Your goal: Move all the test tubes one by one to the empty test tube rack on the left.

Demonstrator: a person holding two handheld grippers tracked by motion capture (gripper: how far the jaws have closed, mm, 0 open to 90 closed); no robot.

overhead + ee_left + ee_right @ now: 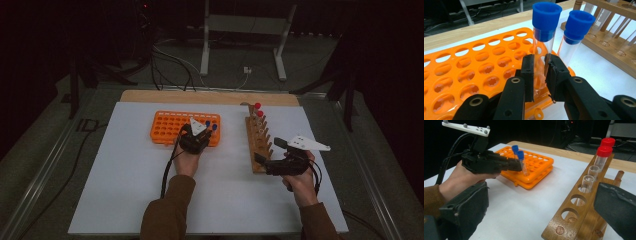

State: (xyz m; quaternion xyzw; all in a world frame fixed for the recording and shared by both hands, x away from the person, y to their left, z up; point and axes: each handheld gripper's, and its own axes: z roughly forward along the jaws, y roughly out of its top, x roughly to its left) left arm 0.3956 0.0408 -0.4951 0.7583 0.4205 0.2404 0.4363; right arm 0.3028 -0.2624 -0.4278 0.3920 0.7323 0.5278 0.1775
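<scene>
Left claw [539, 75] pinches blue-capped tube [544, 47] upright over orange rack [474, 72]; right claw [272, 151] spread, idle at wooden rack's [257, 140] 5 o'clock.

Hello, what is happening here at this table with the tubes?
A person holds tongs in each hand. The left tongs are closed on a blue-capped tube standing in the orange rack, beside a second blue-capped tube. The right tongs are open, empty, by the near end of the wooden rack, which holds two red-capped tubes and two uncapped ones.
</scene>
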